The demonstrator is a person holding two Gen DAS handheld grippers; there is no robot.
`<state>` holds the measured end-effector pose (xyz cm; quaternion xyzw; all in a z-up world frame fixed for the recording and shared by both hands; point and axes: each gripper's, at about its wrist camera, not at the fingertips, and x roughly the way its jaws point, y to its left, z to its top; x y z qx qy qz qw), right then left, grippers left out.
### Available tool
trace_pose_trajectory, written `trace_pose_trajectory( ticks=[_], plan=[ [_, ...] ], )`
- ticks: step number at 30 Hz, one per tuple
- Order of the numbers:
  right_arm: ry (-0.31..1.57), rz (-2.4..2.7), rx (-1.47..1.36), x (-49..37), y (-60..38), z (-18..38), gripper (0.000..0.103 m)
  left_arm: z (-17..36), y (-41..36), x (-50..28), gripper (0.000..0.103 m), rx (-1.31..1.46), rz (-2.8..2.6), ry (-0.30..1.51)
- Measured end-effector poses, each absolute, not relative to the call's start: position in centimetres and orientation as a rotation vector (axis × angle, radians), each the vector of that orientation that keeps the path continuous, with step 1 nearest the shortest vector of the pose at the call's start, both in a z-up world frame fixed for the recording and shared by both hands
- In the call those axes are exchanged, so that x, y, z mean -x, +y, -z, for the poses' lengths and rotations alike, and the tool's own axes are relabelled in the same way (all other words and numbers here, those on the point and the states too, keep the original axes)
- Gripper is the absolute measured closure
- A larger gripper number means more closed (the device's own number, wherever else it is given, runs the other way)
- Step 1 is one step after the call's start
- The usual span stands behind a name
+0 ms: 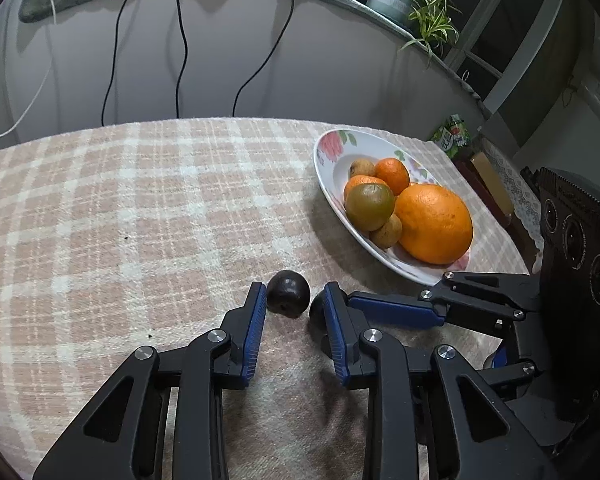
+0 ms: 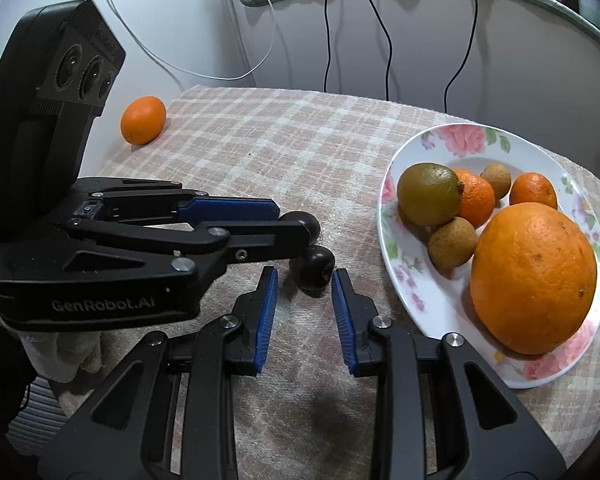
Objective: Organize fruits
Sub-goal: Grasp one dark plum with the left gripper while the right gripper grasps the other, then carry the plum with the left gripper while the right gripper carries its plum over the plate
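Left hand-held gripper (image 1: pixel 290 304): fingers spread, low over the tabletop, the dark round fruit (image 1: pixel 288 293) between the tips and touching the left pad
Right hand-held gripper (image 2: pixel 305 286): fingers spread, tips just short of the same dark fruit; pinching nothing
Second dark fruit (image 2: pixel 305 222): just beyond the first, partly hidden behind the left gripper's finger
Tabletop (image 1: pixel 140 208): covered with a pink and cream checked cloth
Floral plate (image 2: pixel 460 140): to the right of both grippers, holding a big orange (image 2: pixel 534 276), a green-brown citrus (image 2: pixel 428 194), two mandarins and two small brown fruits
Loose orange (image 2: pixel 143 120): far left edge of the tabletop, well apart from the plate
Background: dark cables on a pale wall, a potted plant (image 1: pixel 416 0) on a ledge
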<state>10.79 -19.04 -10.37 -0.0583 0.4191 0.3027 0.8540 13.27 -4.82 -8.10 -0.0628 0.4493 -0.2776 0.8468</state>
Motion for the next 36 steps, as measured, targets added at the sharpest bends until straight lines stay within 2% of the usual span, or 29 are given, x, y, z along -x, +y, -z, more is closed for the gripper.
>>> trace_pose_trajectory(
  ticks=[6,11,16,36],
  plan=[
    [0.87,-0.626,0.142,-10.7,-18.8,10.4,0.074,8.2,-4.9,-13.7,0.077,0.126,0.577,0.953],
    [0.865,-0.598,0.172,-10.8,-18.5,10.5,0.076,8.2,-5.0,-13.9,0.083,0.116,0.584,0.953],
    [0.87,-0.593,0.166,-11.0,-18.6,10.6,0.082,8.2,-4.7,-13.8,0.085,0.112,0.581,0.949],
    [0.84,-0.552,0.215,-11.0,-17.3,10.5,0.081,8.1,-2.4,-12.8,0.086,0.146,0.533,0.923]
  ],
)
